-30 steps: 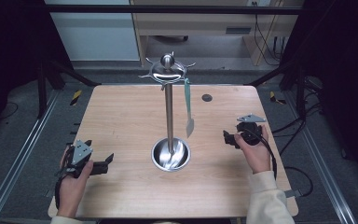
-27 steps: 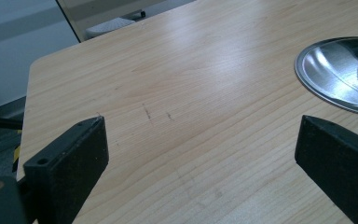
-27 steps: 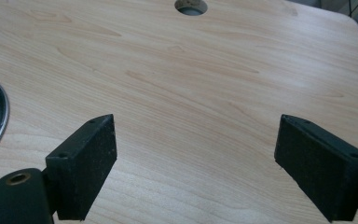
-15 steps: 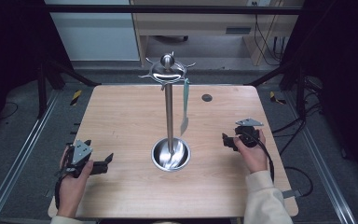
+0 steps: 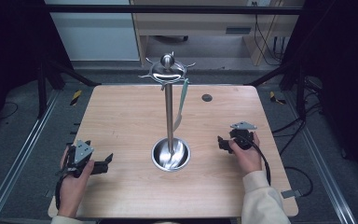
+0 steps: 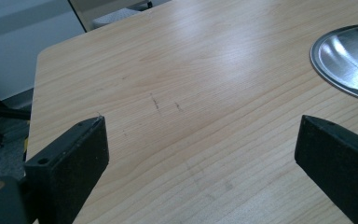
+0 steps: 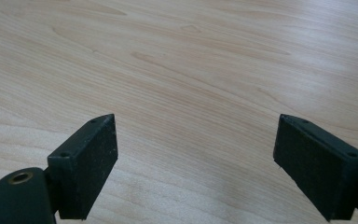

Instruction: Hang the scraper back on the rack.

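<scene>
A steel utensil stand [image 5: 168,112] rises from a round dish base [image 5: 159,161] at the table's middle, with a ring of hooks [image 5: 167,71] at its top. A pale green utensil [image 5: 182,105] hangs from a hook to the right of the pole. My left gripper [image 5: 106,162] rests at the near left of the table, open, pointing toward the base; its view has bare wood between the jaws [image 6: 200,158] and the base rim [image 6: 345,60] at the right. My right gripper [image 5: 221,142] sits right of the base, open over bare wood [image 7: 196,158].
The wooden table [image 5: 121,116] has a small dark round spot [image 5: 207,97] at the far right. Metal rails [image 5: 23,154] run along both sides, and yellow-black tools [image 5: 76,96] lie on the floor beyond the far corners.
The right hand and its gripper have drifted slightly toward the near edge. The left gripper and the stand have not moved.
</scene>
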Available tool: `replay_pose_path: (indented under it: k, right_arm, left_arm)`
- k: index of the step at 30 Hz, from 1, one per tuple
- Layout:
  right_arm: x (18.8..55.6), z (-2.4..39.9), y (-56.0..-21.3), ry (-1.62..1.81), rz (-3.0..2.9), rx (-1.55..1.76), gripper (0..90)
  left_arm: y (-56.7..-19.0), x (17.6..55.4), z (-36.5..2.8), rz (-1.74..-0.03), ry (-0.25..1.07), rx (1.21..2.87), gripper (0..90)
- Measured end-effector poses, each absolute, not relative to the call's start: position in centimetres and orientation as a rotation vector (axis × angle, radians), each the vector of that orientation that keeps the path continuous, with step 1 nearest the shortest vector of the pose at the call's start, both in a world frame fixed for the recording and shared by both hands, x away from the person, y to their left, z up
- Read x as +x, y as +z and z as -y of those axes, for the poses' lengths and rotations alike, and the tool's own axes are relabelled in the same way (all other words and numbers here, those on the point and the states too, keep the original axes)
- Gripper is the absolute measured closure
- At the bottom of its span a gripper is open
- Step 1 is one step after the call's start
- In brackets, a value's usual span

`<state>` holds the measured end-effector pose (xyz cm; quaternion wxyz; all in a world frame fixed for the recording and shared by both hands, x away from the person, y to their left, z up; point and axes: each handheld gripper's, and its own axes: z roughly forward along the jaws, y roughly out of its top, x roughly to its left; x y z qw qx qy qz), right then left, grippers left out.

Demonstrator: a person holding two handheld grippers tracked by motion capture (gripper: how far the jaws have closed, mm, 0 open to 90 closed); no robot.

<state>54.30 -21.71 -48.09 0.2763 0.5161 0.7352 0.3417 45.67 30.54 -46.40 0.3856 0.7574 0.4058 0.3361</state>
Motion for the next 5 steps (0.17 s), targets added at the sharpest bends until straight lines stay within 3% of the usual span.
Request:
replay_pose_path:
  k: [5]
  right_arm:
    - [54.38,21.46,-48.49,0.908,-1.997,1.38,13.9]
  left_arm:
    - [-46.62,45.86,-30.66,-1.052,0.849,1.935,2.6]
